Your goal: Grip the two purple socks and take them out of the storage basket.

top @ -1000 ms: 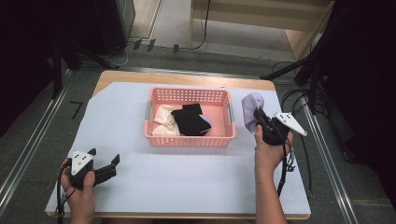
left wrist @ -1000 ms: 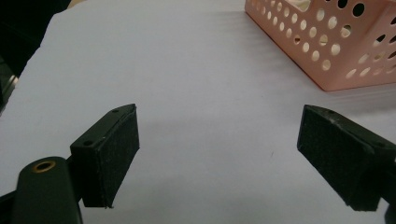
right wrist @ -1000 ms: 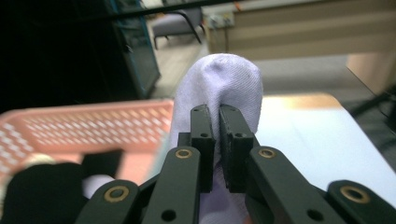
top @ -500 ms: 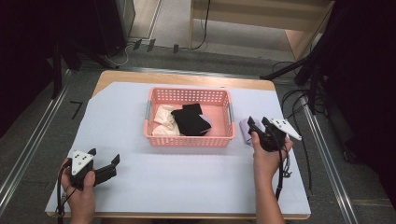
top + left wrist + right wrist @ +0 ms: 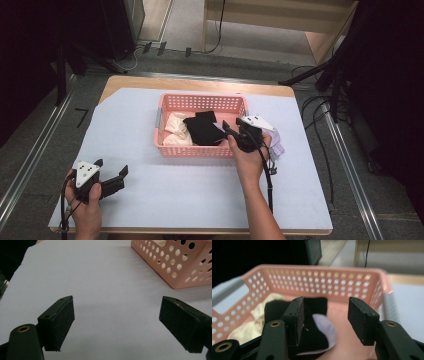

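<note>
Lilac cloth point(image 5: 325, 326) lies in the pink basket point(image 5: 200, 102) just below the right gripper point(image 5: 324, 312) — jaws parted, empty; left gripper point(image 5: 117, 322) open, idle.

White-covered table point(image 5: 200, 195) with pink basket point(image 5: 200, 150), lilac cloth point(image 5: 278, 148)

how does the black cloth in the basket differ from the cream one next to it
The black cloth is dark and lies near the middle of the pink basket, close under the right gripper. The cream cloth is pale, bunched into rounded folds, and sits toward the basket's left end. The black one looks flatter. Both are soft fabric resting on the basket floor.
</note>
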`<state>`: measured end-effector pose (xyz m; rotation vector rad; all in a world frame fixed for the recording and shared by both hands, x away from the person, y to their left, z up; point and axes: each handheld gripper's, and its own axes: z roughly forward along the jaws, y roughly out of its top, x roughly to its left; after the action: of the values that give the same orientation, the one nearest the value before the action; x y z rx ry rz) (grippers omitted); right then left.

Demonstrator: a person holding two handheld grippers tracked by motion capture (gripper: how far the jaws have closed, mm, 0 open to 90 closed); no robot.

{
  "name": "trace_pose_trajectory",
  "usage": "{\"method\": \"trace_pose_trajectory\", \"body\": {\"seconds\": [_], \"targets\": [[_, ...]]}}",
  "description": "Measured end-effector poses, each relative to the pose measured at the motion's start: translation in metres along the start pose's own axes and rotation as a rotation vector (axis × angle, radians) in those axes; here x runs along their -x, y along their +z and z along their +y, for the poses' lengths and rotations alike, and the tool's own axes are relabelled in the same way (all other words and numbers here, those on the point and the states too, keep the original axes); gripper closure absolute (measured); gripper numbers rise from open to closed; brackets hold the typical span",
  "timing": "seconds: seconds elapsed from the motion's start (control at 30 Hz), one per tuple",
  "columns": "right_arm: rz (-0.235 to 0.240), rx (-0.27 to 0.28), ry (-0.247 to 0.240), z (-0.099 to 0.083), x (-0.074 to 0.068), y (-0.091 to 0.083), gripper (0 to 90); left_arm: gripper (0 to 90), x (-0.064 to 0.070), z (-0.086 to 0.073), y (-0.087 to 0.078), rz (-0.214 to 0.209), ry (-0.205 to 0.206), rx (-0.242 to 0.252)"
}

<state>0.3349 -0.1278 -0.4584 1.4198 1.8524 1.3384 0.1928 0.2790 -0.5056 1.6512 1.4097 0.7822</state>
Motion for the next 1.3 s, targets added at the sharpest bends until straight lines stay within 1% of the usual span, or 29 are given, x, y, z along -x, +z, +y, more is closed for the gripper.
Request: {"method": "trace_pose_trajectory", "body": {"seconds": [0.07, 0.13, 0.2, 0.23, 0.27, 0.3, 0.4, 0.43, 0.47, 0.5, 0.57, 0.6, 0.63, 0.7, 0.73, 0.77, 0.8, 0.83, 0.87, 0.9, 0.93, 0.97, 1.0, 1.03, 1.1, 1.17, 1.2, 1.23, 1.3], "targets": [[0.006, -0.054, 0.017, -0.003, -0.004, 0.008, 47.9, 13.7, 0.0, 0.0, 0.0, -0.001, 0.0, -0.001], [-0.012, -0.097, 0.027, -0.005, -0.006, 0.013, 49.2, 13.7, 0.0, 0.0, 0.0, -0.001, 0.0, -0.003], [-0.04, -0.104, 0.041, -0.005, -0.007, 0.015, 49.5, 13.7, 0.0, 0.0, 0.0, -0.002, 0.001, -0.002], [-0.037, -0.112, 0.066, -0.004, -0.006, 0.015, 49.9, 13.7, 0.0, 0.0, 0.0, -0.003, 0.001, -0.003], [-0.022, -0.122, 0.09, -0.003, -0.005, 0.016, 49.9, 13.7, 0.0, 0.0, 0.001, -0.001, -0.001, -0.001], [-0.014, -0.137, 0.104, -0.002, -0.005, 0.018, 49.9, 13.7, 0.0, 0.0, 0.001, -0.001, -0.002, -0.002], [-0.029, -0.19, 0.086, 0.0, -0.008, 0.026, 50.0, 13.7, 0.0, 0.0, 0.001, 0.0, 0.001, -0.002], [-0.021, -0.194, 0.099, 0.0, -0.008, 0.028, 50.3, 13.7, 0.0, 0.0, 0.001, -0.001, -0.001, -0.001], [-0.026, -0.209, 0.112, 0.001, -0.008, 0.03, 50.4, 13.7, 0.0, 0.0, 0.001, -0.001, -0.001, -0.001], [-0.039, -0.22, 0.114, 0.001, -0.008, 0.033, 50.5, 13.7, 0.0, 0.0, 0.001, -0.001, -0.001, -0.001], [-0.044, -0.234, 0.132, 0.0, -0.006, 0.037, 50.5, 13.7, 0.0, 0.0, 0.001, -0.001, -0.002, -0.001], [-0.041, -0.251, 0.161, 0.0, -0.006, 0.04, 51.3, 13.7, 0.0, 0.0, 0.001, -0.001, -0.001, -0.001], [-0.05, -0.265, 0.164, 0.0, -0.007, 0.041, 50.9, 13.7, 0.0, 0.0, 0.001, -0.001, -0.002, -0.002], [-0.053, -0.303, 0.171, 0.0, -0.008, 0.046, 49.4, 13.7, 0.0, 0.0, 0.001, -0.002, -0.002, -0.006], [-0.04, -0.347, 0.181, -0.001, -0.009, 0.051, 46.1, 13.7, 0.0, 0.0, 0.001, -0.001, -0.002, -0.006], [-0.031, -0.378, 0.204, -0.002, -0.011, 0.055, 47.1, 13.7, 0.0, 0.0, 0.001, -0.001, -0.002, -0.007], [-0.038, -0.404, 0.207, -0.001, -0.011, 0.056, 46.5, 13.7, 0.0, 0.0, 0.001, -0.002, -0.002, -0.006], [-0.039, -0.413, 0.209, 0.0, -0.011, 0.057, 47.9, 13.7, 0.0, 0.0, 0.001, -0.002, -0.002, -0.006], [-0.025, -0.419, 0.219, 0.0, -0.01, 0.058, 49.8, 13.7, 0.0, 0.0, 0.001, -0.001, -0.001, -0.008], [-0.016, -0.433, 0.213, 0.0, -0.01, 0.059, 52.9, 13.7, 0.0, 0.0, 0.001, -0.004, -0.003, -0.006], [-0.004, -0.446, 0.217, 0.0, -0.01, 0.06, 58.5, 13.7, 0.0, 0.0, 0.001, -0.003, -0.002, -0.007], [0.019, -0.45, 0.217, 0.0, -0.009, 0.06, 68.6, 13.7, 0.0, 0.0, 0.001, -0.001, -0.002, -0.009], [0.044, -0.45, 0.205, 0.0, -0.009, 0.061, 80.9, 13.7, 0.0, 0.0, 0.001, -0.001, -0.002, -0.009], [0.062, -0.445, 0.21, 0.0, -0.009, 0.06, 84.8, 13.7, 0.0, 0.0, 0.001, -0.005, -0.003, -0.007], [0.063, -0.424, 0.2, 0.0, -0.01, 0.057, 86.1, 13.7, -0.001, 0.0, 0.001, -0.004, -0.007, -0.008], [0.055, -0.377, 0.192, 0.004, -0.011, 0.05, 86.2, 13.7, -0.001, 0.0, 0.001, -0.004, -0.005, -0.008], [0.052, -0.355, 0.192, 0.005, -0.011, 0.047, 86.2, 13.7, 0.0, 0.0, 0.001, -0.004, -0.003, -0.009], [0.046, -0.321, 0.199, 0.008, -0.011, 0.042, 86.2, 13.7, 0.0, 0.0, 0.001, -0.003, -0.003, -0.009], [0.03, -0.295, 0.21, 0.011, -0.011, 0.033, 86.1, 13.7, 0.0, 0.0, 0.001, -0.002, -0.003, -0.01]]}}
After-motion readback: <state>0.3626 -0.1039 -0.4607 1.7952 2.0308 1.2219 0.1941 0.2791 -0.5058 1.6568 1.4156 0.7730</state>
